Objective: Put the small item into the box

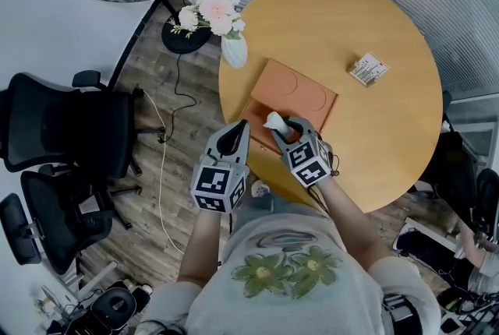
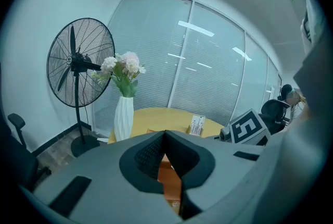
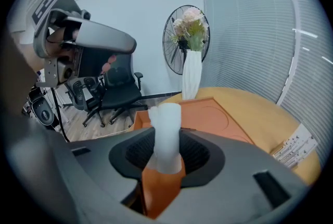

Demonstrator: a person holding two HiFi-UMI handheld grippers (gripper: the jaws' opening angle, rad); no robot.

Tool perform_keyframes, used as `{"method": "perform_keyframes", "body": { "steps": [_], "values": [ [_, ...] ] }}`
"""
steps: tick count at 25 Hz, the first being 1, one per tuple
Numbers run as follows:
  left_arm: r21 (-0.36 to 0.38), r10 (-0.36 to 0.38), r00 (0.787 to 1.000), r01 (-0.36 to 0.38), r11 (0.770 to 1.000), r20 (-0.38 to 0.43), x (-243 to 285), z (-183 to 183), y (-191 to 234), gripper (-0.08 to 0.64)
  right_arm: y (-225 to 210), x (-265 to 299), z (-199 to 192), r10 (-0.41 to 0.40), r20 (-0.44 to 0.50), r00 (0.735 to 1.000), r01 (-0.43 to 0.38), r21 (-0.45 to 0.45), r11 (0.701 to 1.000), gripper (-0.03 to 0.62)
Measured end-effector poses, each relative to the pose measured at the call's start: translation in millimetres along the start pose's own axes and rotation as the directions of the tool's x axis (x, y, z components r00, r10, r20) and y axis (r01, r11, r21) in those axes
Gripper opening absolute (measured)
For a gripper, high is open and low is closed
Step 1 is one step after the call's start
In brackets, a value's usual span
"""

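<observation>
Right gripper (image 1: 288, 127) hides the near end of the flat orange cardboard box (image 1: 300, 88) and all but the tip of the small white cylinder (image 1: 274, 121); print on the little white packet (image 1: 367, 68), too tiny to read

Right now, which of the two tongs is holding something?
The right tongs: they are closed on a small white item over the orange box. The left tongs are closed with nothing between them.

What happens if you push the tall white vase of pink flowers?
The tall white vase looks narrow and top-heavy with pink flowers, so it would probably tip. It stands near the round yellow table's edge, so it might fall off. Looks ceramic, likely breakable.
</observation>
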State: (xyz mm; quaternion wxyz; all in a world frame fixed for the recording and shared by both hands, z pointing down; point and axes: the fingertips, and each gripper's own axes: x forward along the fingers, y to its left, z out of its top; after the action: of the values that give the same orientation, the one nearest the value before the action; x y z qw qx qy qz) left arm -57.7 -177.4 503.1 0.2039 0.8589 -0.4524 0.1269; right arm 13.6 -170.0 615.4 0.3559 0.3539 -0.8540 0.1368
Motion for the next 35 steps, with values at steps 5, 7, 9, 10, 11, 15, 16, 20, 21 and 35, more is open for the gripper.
{"method": "perform_keyframes", "body": {
  "steps": [5, 7, 9, 10, 11, 15, 16, 20, 21, 35],
  "values": [
    [0.001, 0.003, 1.000, -0.003, 1.000, -0.005, 2, 0, 3, 0.000, 0, 7, -5, 0.008, -0.018, 1.000, -0.008, -0.004, 1.000, 0.149],
    [0.000, 0.004, 1.000, -0.004, 1.000, -0.005, 3, 0, 5, 0.000, 0, 9, -7, 0.012, -0.025, 1.000, -0.013, -0.008, 1.000, 0.149],
    [0.000, 0.005, 1.000, -0.005, 1.000, -0.007, 3, 0, 6, 0.000, 1, 12, -9, 0.019, -0.034, 0.999, -0.019, -0.016, 1.000, 0.149],
    [-0.001, 0.006, 1.000, -0.006, 1.000, -0.008, 3, 0, 7, 0.000, 2, 14, -11, 0.022, -0.039, 0.999, -0.023, -0.021, 1.000, 0.149],
    [-0.001, 0.006, 1.000, -0.006, 1.000, -0.009, 4, -1, 7, 0.000, 3, 15, -12, 0.024, -0.044, 0.999, -0.026, -0.025, 0.999, 0.149],
    [-0.004, 0.006, 1.000, -0.006, 1.000, -0.017, 4, -3, 8, 0.000, 6, 19, -16, 0.033, -0.069, 0.997, -0.036, -0.043, 0.998, 0.150],
    [-0.004, 0.006, 1.000, -0.006, 1.000, -0.020, 5, -3, 8, 0.000, 7, 21, -17, 0.034, -0.075, 0.997, -0.037, -0.048, 0.998, 0.150],
    [-0.002, 0.005, 1.000, -0.005, 1.000, -0.024, 5, -4, 10, 0.000, 8, 27, -21, 0.037, -0.096, 0.995, -0.042, -0.056, 0.998, 0.150],
    [-0.002, 0.005, 1.000, -0.005, 1.000, -0.024, 5, -4, 10, 0.000, 8, 28, -23, 0.037, -0.101, 0.994, -0.043, -0.057, 0.997, 0.150],
    [-0.010, 0.007, 0.999, -0.007, 1.000, -0.034, 11, -9, 17, 0.000, 4, 50, -44, 0.041, -0.178, 0.983, -0.050, -0.044, 0.998, 0.150]
  ]
}}
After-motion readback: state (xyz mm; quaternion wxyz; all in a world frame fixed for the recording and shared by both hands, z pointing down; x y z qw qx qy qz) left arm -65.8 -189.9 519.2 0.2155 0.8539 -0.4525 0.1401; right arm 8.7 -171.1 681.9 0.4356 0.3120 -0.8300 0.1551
